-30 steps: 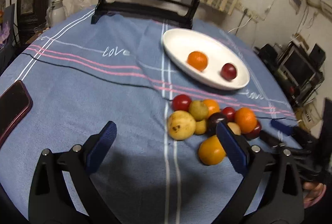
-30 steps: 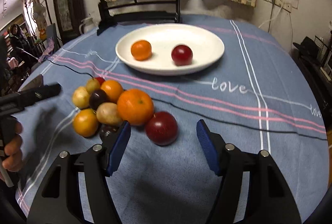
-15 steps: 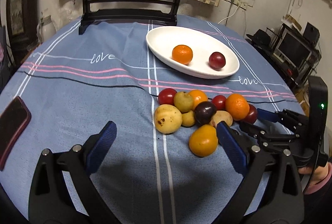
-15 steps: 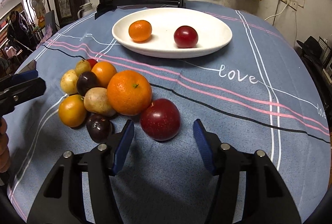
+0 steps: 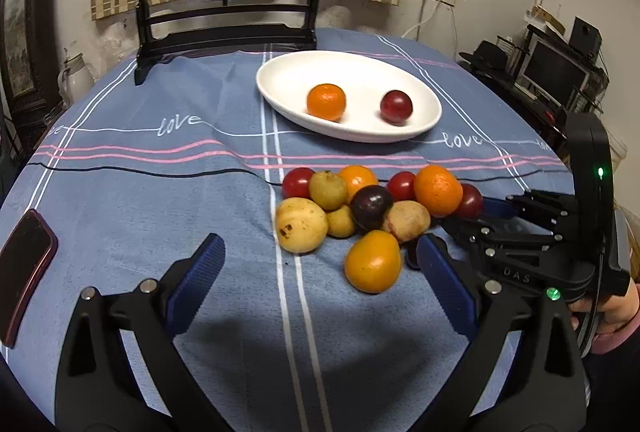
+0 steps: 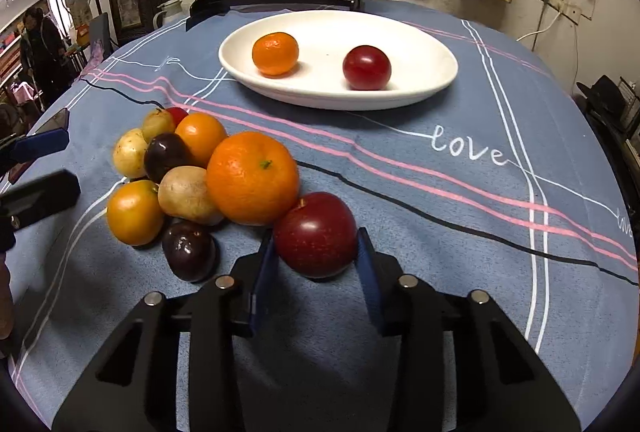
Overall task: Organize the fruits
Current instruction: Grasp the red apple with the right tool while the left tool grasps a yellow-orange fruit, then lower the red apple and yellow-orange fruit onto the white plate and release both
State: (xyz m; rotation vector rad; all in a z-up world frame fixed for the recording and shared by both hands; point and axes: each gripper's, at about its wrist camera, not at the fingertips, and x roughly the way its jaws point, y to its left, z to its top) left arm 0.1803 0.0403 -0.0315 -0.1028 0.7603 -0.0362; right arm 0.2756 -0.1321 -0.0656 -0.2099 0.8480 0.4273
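Note:
A pile of several fruits lies on the blue tablecloth. A white oval plate behind it holds an orange and a red plum; the plate also shows in the right wrist view. My right gripper is shut on a dark red apple at the pile's near right edge, on the cloth, touching a big orange. My left gripper is open and empty, just short of the pile's left side; an orange fruit lies near its right finger.
A phone in a red case lies at the table's left edge. A black stand with a round fish picture stands at the back. A kettle is beyond the back left edge. Shelves with screens are at the right.
My right gripper has moved forward to the dark red apple and closed its fingers on it. My left gripper has turned a little, bringing the pile closer to the middle of its view.

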